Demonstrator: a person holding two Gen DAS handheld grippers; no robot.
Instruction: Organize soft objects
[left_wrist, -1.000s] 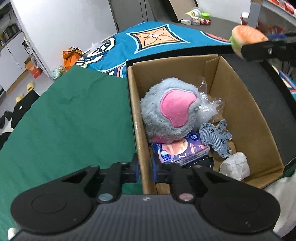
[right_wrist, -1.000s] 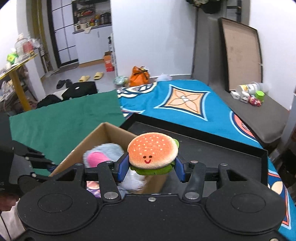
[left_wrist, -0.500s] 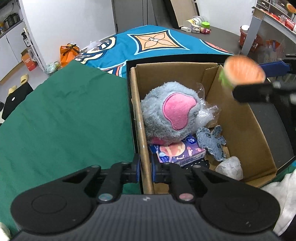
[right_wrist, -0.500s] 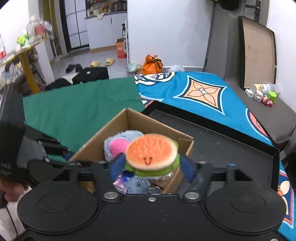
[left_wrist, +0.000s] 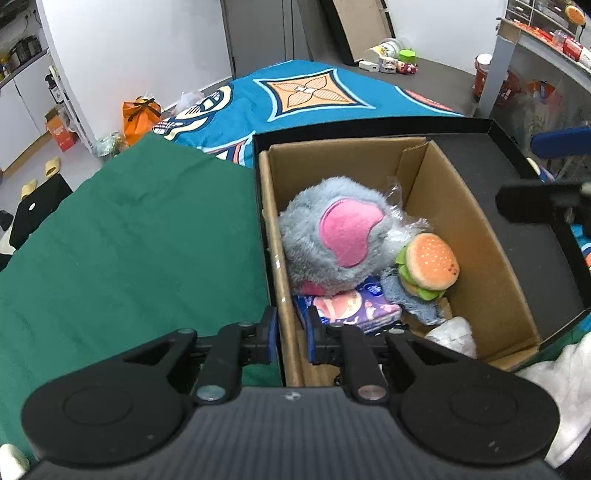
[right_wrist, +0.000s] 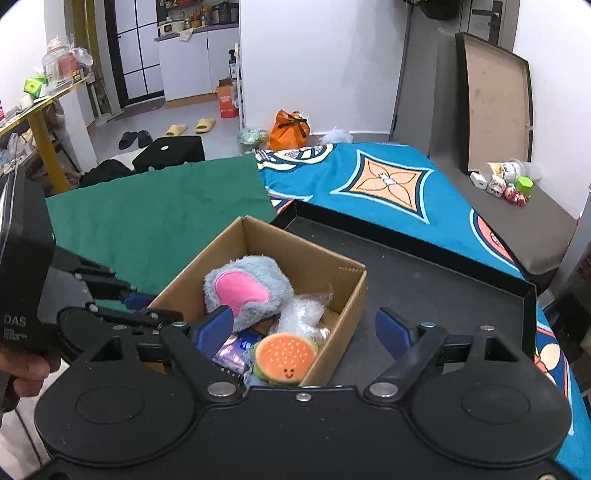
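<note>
Nearest: the left hand-held gripper (left_wrist: 291, 334), its blue pads astride the near-left wall of the cardboard box (left_wrist: 480, 236). The jaws were easing apart, with the wall between them; whether the pads pressed on it could not be told.

Right hand-held gripper (right_wrist: 304, 326): jaws wide and opening, nothing between them, hovering over the near right corner of the box.

Cardboard box: open-topped, standing in a shallow black tray (right_wrist: 443, 273).

Contents, near to far:
- white crumpled item (left_wrist: 452, 334), near right corner;
- flat pack with a purple and pink print (left_wrist: 354, 306), against the near wall;
- blue-grey fabric toy (left_wrist: 413, 301), partly under the burger;
- burger plush (left_wrist: 428, 266), orange bun, green lettuce edge, a small smiling face, free of both grippers and lying tilted on the other items by the right wall;
- clear plastic wrap (right_wrist: 308, 308), behind the burger;
- grey furry plush with a pink patch (left_wrist: 336, 236), largest item, filling the left half.

Beside the tray on the left: green cloth (left_wrist: 129, 240). Beyond: blue patterned cover (right_wrist: 388, 181). Farther off: an orange bag (right_wrist: 290, 125) on the floor by the white wall.
</note>
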